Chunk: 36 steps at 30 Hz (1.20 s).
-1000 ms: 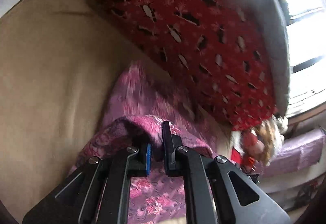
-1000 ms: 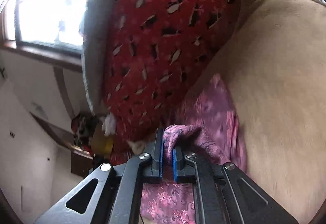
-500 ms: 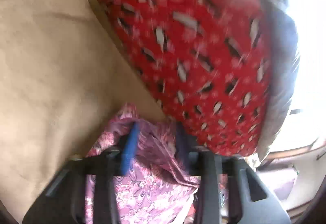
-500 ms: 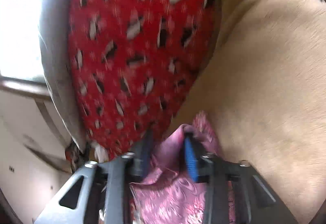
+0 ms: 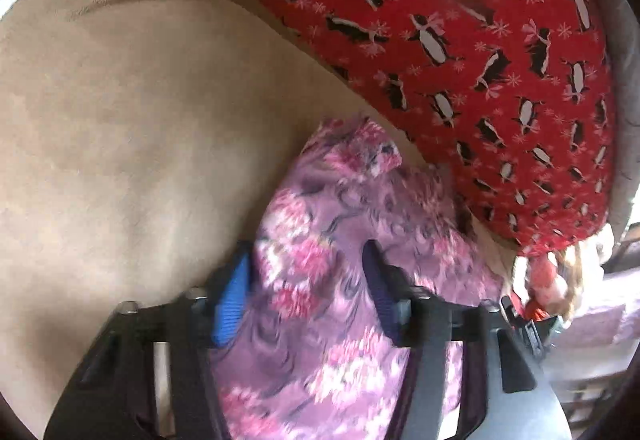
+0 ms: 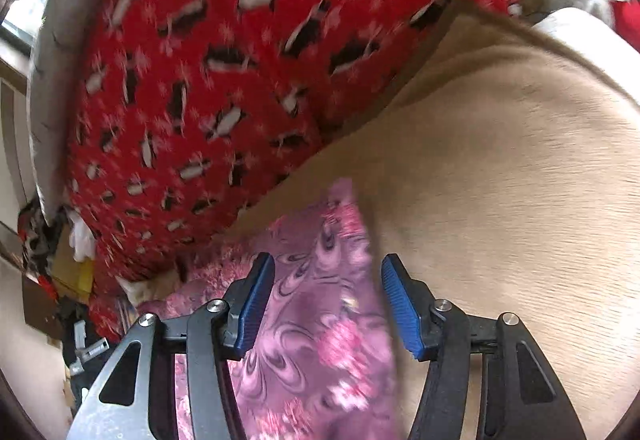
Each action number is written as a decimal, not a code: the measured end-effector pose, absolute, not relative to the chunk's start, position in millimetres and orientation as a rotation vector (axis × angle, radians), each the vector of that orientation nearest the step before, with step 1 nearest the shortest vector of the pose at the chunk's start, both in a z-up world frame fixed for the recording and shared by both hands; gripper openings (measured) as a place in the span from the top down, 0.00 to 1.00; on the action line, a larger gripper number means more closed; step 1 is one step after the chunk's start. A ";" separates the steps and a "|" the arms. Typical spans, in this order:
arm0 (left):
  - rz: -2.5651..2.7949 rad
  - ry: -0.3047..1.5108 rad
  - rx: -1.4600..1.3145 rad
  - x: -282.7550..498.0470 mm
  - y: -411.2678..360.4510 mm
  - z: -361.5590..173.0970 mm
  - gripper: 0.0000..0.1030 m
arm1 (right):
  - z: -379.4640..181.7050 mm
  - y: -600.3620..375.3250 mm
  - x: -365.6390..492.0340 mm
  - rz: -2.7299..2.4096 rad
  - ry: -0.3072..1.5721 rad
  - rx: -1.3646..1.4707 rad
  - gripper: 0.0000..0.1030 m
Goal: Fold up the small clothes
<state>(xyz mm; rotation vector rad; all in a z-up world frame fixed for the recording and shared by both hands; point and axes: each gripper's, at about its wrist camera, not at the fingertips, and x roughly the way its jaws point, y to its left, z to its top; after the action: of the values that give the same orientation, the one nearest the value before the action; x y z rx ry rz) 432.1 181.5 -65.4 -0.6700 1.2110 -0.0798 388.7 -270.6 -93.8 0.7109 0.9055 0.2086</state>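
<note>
— Two hand-held grippers are seen over one small garment; how are they set?

— The left hand-held gripper (image 5: 306, 260) is pointed steeply down, its jaws part open and closing. The pink and purple floral garment (image 5: 340, 224) is spread beneath and between the pads, but no pinch on the cloth can be made out, the picture being blurred there.

— And the other?

— The right hand-held gripper (image 6: 328, 280) is likewise part open and closing, with the same garment (image 6: 320, 320) lying under the gap; neither blue pad (image 6: 400, 304) is seen pressed on it.

— Where is the garment placed?

— It is laid on a tan plush blanket (image 5: 140, 127), its far edge just beside a red penguin-print blanket (image 5: 460, 39). The red penguin-print blanket (image 6: 208, 79) is also shown in the right wrist view.
</note>
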 end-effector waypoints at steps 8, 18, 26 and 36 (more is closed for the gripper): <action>0.068 1.189 -0.613 442.3 194.0 -81.5 0.89 | -89.1 -278.1 390.6 0.224 0.810 0.689 0.96; -0.129 1.039 -0.544 363.4 149.4 -27.1 0.65 | -72.5 -264.0 308.4 0.408 0.745 0.668 0.82; -0.078 1.107 -0.263 319.6 100.7 -37.7 0.63 | -69.6 -270.7 254.0 0.316 0.816 0.613 0.63; -0.060 1.172 -0.355 287.6 101.9 -79.3 0.52 | -73.6 -284.4 191.7 0.303 0.791 0.533 0.91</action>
<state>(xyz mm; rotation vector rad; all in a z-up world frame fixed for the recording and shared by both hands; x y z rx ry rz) 287.6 101.9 -79.3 -0.3546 1.1721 -0.0598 191.7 -284.4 -73.6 0.5331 0.7906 0.3034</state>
